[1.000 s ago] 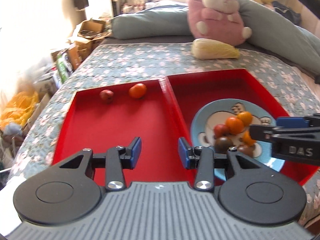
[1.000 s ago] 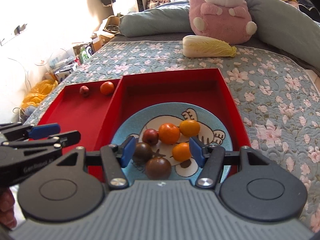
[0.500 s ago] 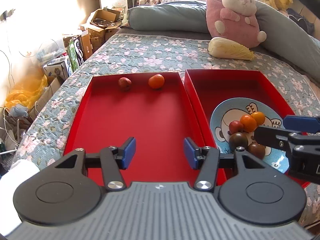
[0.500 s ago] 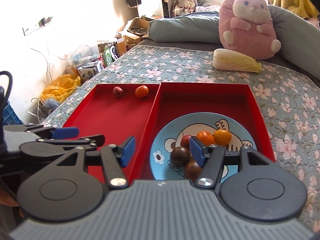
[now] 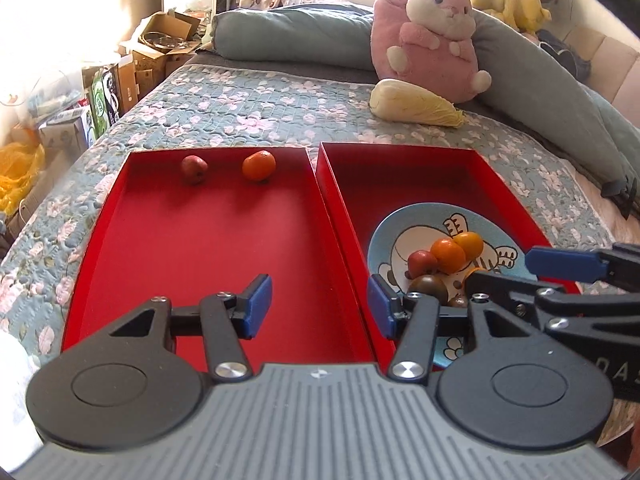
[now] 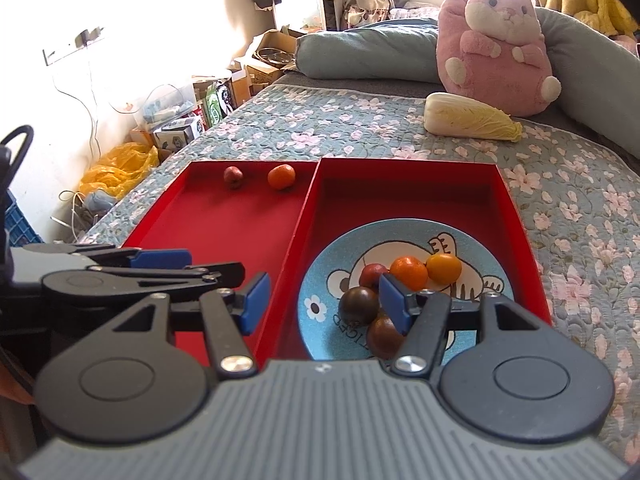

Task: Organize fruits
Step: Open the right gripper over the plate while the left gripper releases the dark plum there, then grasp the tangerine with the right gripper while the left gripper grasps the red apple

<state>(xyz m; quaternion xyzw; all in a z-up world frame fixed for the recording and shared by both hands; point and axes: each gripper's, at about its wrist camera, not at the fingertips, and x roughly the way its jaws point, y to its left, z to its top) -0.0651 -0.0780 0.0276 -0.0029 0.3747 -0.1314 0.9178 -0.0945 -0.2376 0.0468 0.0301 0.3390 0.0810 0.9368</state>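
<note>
Two red trays lie side by side on the bed. The left tray (image 5: 208, 240) holds a small red fruit (image 5: 194, 169) and an orange fruit (image 5: 259, 165) at its far end. The right tray (image 5: 400, 176) holds a blue cartoon plate (image 5: 384, 236) with several fruits: orange ones (image 6: 409, 273), a red one (image 6: 372, 274) and dark brown ones (image 6: 358, 305). My left gripper (image 5: 320, 306) is open and empty over the near tray edges. My right gripper (image 6: 324, 307) is open and empty, near the plate's near rim.
A pink plush toy (image 5: 432, 40) and a napa cabbage (image 5: 412, 104) lie on the floral quilt behind the trays. A long grey pillow (image 5: 292, 40) lines the back. Cardboard boxes (image 5: 160, 48) and a yellow bag (image 6: 120, 168) stand left of the bed.
Both grippers have drawn back and up from the trays. The right gripper has shifted left, off the plate's fruits. Both stay open and empty.
</note>
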